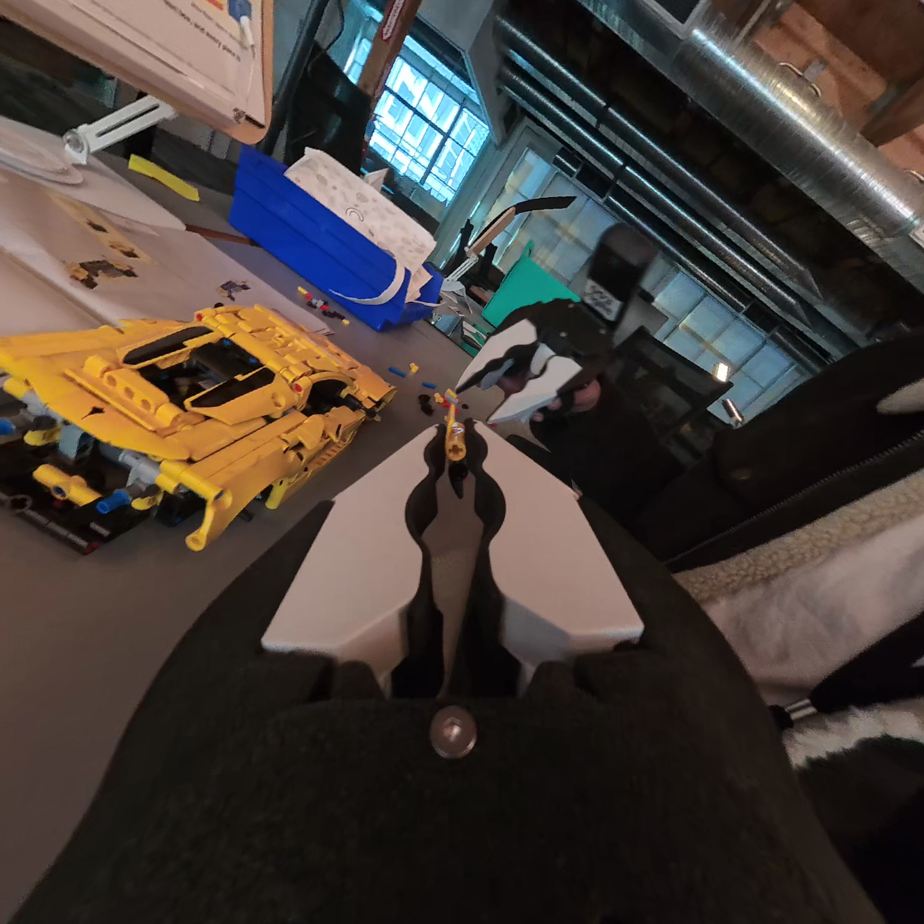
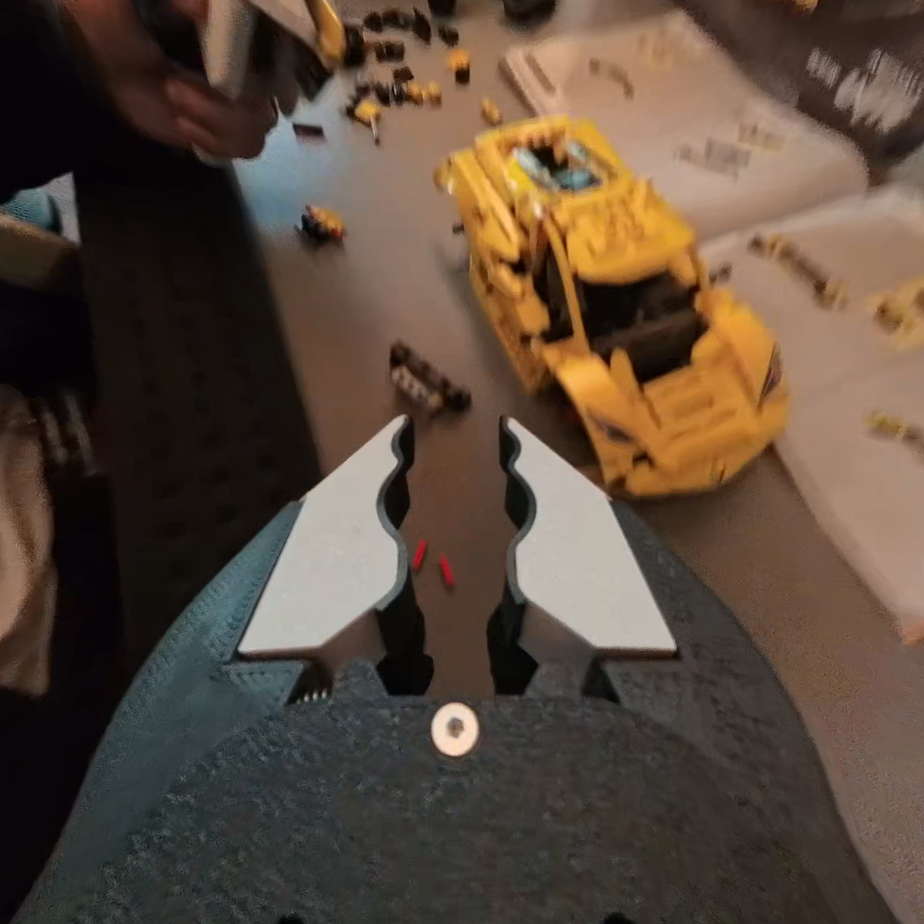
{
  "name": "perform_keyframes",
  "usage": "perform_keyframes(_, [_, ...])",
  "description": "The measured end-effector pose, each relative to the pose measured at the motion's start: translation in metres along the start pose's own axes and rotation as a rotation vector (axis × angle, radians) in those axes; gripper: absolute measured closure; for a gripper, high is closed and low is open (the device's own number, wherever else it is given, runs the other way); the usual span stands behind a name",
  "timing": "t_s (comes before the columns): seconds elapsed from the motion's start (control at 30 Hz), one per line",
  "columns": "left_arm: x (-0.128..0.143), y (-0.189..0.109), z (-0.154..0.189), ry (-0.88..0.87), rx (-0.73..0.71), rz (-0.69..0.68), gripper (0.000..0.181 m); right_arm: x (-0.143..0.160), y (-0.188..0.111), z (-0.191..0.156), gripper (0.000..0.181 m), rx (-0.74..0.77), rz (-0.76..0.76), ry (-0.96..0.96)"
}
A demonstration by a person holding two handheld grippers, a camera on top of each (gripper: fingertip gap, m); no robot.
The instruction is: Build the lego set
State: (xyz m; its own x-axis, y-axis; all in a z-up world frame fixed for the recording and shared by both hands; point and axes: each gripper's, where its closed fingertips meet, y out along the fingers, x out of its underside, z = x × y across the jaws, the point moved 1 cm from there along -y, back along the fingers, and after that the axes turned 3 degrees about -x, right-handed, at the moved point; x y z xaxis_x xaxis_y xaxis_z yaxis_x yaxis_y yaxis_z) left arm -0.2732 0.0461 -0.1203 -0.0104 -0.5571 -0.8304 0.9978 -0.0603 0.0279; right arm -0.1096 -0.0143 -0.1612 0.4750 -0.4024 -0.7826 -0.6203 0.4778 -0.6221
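Partly hidden yellow piece (image 1: 455, 442) between left tongs (image 1: 456, 435)

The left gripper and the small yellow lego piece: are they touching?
Touching. The left wrist view shows the left gripper closed on the small yellow lego piece, pinched between both fingertips above the table.

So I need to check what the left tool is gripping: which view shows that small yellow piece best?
The left wrist view: the small yellow plastic piece sits sharp and close, pinched at the left tool's tips. The right wrist view shows it only at the top edge, blurred and cut off.
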Motion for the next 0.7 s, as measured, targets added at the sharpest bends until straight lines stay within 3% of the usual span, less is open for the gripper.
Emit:
perform_keyframes(0.1, [0.001,0.002,0.006,0.039,0.012,-0.007,0.175,0.040,-0.020,0.003,0.149,-0.046,-0.005,0.087])
perform_keyframes(0.2, [0.001,0.002,0.007,0.045,0.012,-0.003,0.175,0.063,-0.025,0.001,0.155,-0.013,-0.023,0.007])
perform_keyframes(0.33, [0.002,0.003,0.004,0.042,0.001,-0.011,0.175,0.084,-0.018,-0.005,0.156,-0.020,-0.175,-0.091])
perform_keyframes(0.57, [0.006,0.005,0.000,0.049,-0.022,-0.037,0.175,0.093,0.000,-0.005,0.160,-0.116,-0.298,-0.161])
perform_keyframes(0.7, [0.005,0.004,0.000,0.040,-0.018,-0.032,0.175,0.091,0.005,-0.004,0.168,-0.101,-0.274,-0.207])
